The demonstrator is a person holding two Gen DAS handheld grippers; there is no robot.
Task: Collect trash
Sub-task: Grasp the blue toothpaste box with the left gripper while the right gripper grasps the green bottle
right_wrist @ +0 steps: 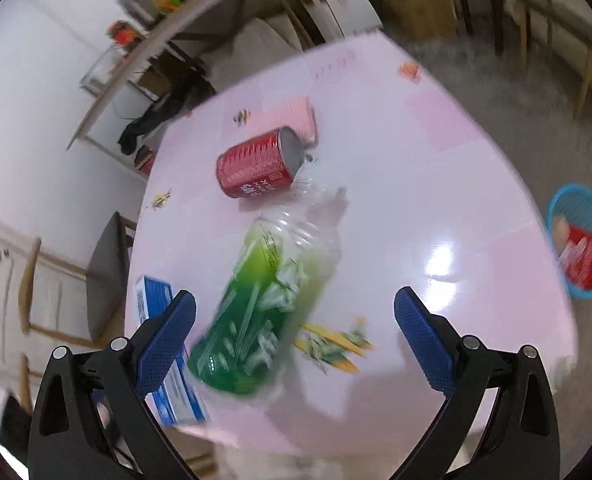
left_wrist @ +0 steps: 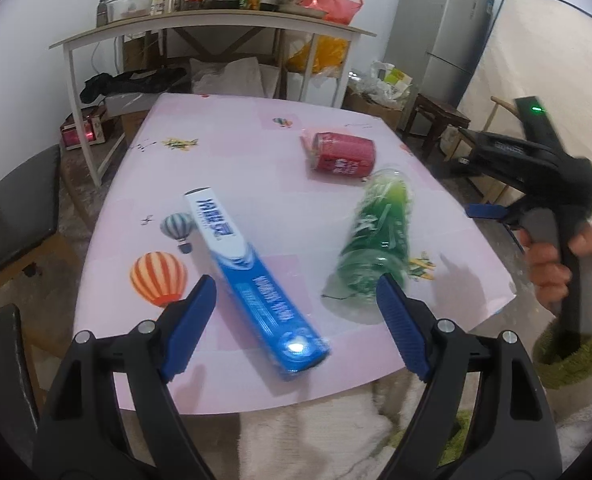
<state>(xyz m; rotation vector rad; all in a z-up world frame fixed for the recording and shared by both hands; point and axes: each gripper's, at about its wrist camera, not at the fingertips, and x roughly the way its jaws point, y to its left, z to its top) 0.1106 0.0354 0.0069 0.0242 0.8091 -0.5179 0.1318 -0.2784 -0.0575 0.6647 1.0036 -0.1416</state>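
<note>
On the pink table (left_wrist: pixel 255 160) lie a blue and white toothpaste box (left_wrist: pixel 251 276), a clear bottle with a green label (left_wrist: pixel 376 240) and a red can (left_wrist: pixel 344 154) on its side. My left gripper (left_wrist: pixel 291 312) hangs open over the near end of the box, touching nothing. The right gripper (right_wrist: pixel 296 332) is open above the green bottle (right_wrist: pixel 263 300), pads apart from it. The red can (right_wrist: pixel 257 166) lies beyond the bottle and the toothpaste box (right_wrist: pixel 163 344) sits by the left finger. In the left wrist view the right gripper (left_wrist: pixel 492 210) is held by a hand at the right edge.
A blue basket (right_wrist: pixel 580 248) with red packaging stands on the floor right of the table. Dark chairs (left_wrist: pixel 15 216) stand at the left. A cluttered shelf table (left_wrist: pixel 215 36), a fridge (left_wrist: pixel 440 32) and boxes are behind. A small stool (left_wrist: pixel 436 116) stands at the far right.
</note>
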